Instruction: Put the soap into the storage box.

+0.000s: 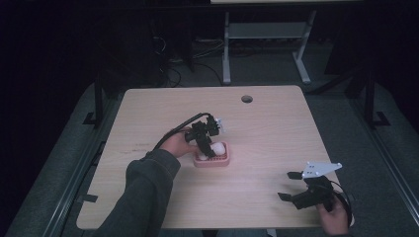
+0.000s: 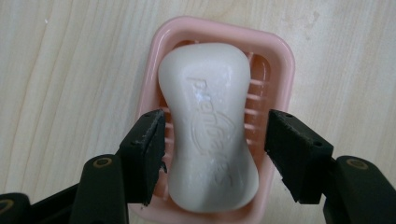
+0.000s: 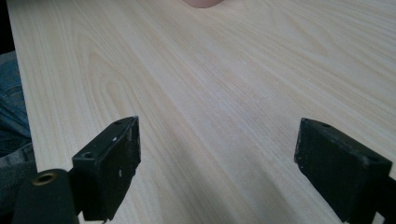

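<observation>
A white bar of soap [image 2: 205, 84] lies in a pink soap dish [image 2: 280, 60] on the wooden table. My left gripper [image 2: 215, 126] points down over the dish, one jaw on each side of the soap's narrow waist. A gap shows between the soap and the right-hand jaw, so the pads do not press on it. In the high view the dish [image 1: 212, 161] sits at the table's middle, under the left gripper [image 1: 207, 148]. My right gripper [image 1: 289, 185] hovers low near the front right of the table, jaws wide apart with nothing between them [image 3: 217, 140].
The table [image 1: 148, 108] has a round cable hole [image 1: 246, 98] near its far edge. A grey desk frame [image 1: 267, 34] stands on the floor behind it. A person's leg in jeans [image 3: 11, 107] is beside the table's edge in the right gripper view.
</observation>
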Action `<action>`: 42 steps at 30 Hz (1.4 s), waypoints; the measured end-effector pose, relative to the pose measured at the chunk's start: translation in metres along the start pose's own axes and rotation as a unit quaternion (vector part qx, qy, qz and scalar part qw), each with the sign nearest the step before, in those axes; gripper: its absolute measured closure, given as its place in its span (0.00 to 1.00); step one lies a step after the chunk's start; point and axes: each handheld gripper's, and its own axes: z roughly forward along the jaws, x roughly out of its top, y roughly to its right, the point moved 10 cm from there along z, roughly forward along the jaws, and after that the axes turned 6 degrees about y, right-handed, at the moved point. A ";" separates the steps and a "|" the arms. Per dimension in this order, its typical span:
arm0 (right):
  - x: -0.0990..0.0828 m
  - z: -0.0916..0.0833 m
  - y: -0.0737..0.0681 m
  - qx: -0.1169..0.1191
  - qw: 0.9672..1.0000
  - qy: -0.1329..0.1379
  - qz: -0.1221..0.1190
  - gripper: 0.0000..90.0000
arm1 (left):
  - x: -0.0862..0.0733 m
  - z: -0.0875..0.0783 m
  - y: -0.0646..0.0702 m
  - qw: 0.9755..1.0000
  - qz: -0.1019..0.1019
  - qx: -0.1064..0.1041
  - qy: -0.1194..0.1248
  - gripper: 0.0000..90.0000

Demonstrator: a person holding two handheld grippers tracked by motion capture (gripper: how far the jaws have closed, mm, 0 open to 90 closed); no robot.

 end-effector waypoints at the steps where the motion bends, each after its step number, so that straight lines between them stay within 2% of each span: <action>1: 0.000 0.000 0.000 -0.001 1.000 0.000 0.000 0.16 | -0.001 -0.001 0.000 1.000 -0.001 0.001 0.002 0.42; 5: 0.001 0.001 -0.001 -0.002 1.000 -0.001 -0.002 0.16 | -0.006 -0.007 0.003 1.000 -0.006 -0.003 0.008 0.40; 9: 0.002 0.002 -0.002 -0.001 1.000 -0.001 -0.004 0.16 | -0.008 -0.010 0.007 1.000 -0.006 0.002 0.014 0.39; 24: 0.002 0.003 0.002 -0.014 1.000 -0.002 0.006 0.16 | -0.021 -0.020 0.012 0.999 -0.015 0.006 0.028 0.37; 34: 0.002 0.004 0.003 -0.020 1.000 -0.003 0.005 0.16 | -0.034 -0.026 0.018 0.999 -0.017 0.011 0.027 0.35; 38: 0.002 0.003 0.004 -0.023 1.000 -0.004 0.007 0.16 | -0.036 -0.029 0.019 0.999 -0.024 0.012 0.041 0.34; 42: 0.002 0.002 0.005 -0.025 1.000 0.000 0.010 0.16 | -0.041 -0.029 0.022 0.999 -0.026 0.011 0.041 0.34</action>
